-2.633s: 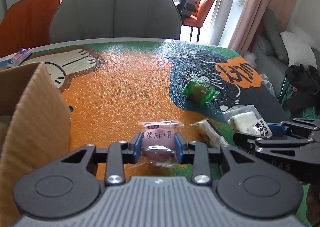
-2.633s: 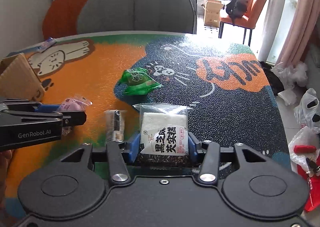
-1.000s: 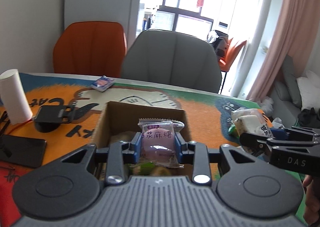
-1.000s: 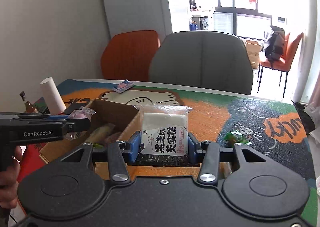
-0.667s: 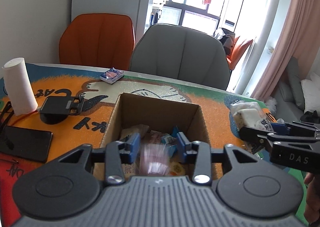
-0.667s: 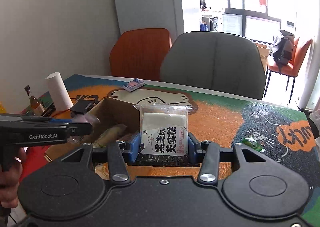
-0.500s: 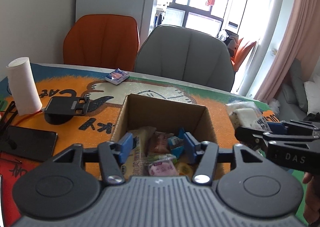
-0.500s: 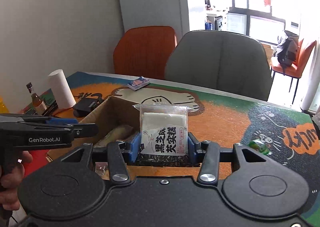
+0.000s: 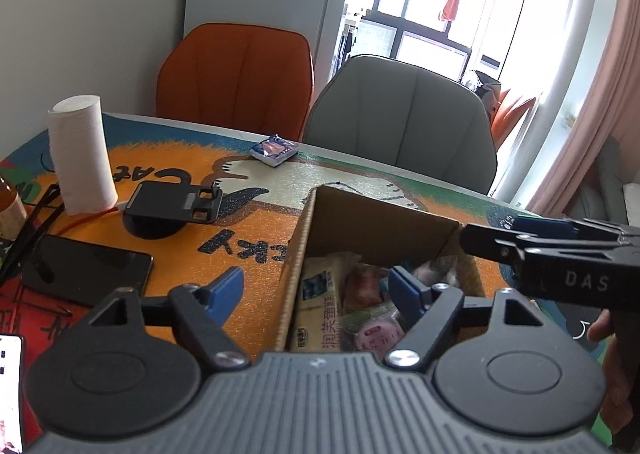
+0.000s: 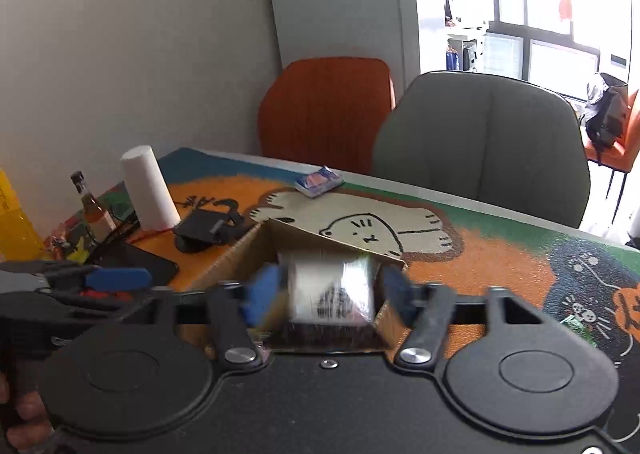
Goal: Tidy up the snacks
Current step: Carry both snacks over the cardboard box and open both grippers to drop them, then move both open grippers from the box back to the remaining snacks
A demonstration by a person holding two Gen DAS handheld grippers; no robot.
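Observation:
An open cardboard box (image 9: 384, 230) holds several snack packets, and a pink one (image 9: 378, 334) lies on top near its front. My left gripper (image 9: 316, 286) hovers over the box's left wall, its jaws opening with nothing between them. My right gripper (image 10: 328, 294) is above the box (image 10: 320, 238) with its jaws opening. A blurred white packet with black print (image 10: 332, 282) sits loose between its pads, dropping toward the box. The right gripper (image 9: 492, 236) shows from the side in the left wrist view. The left gripper (image 10: 132, 278) shows at the left in the right wrist view.
Left of the box stand a white paper roll (image 9: 82, 154), a black phone stand (image 9: 172, 206), a dark phone (image 9: 86, 270) and a small bottle (image 10: 94, 210). A small blue packet (image 9: 274, 148) lies at the far edge. A green snack (image 10: 576, 324) lies right. Grey chair (image 9: 400, 122) and orange chair (image 9: 236, 78) stand behind.
The pink snack fell from my left gripper into the box and its jaws spread wide. My right gripper moved left over the box and its jaws parted from the white packet.

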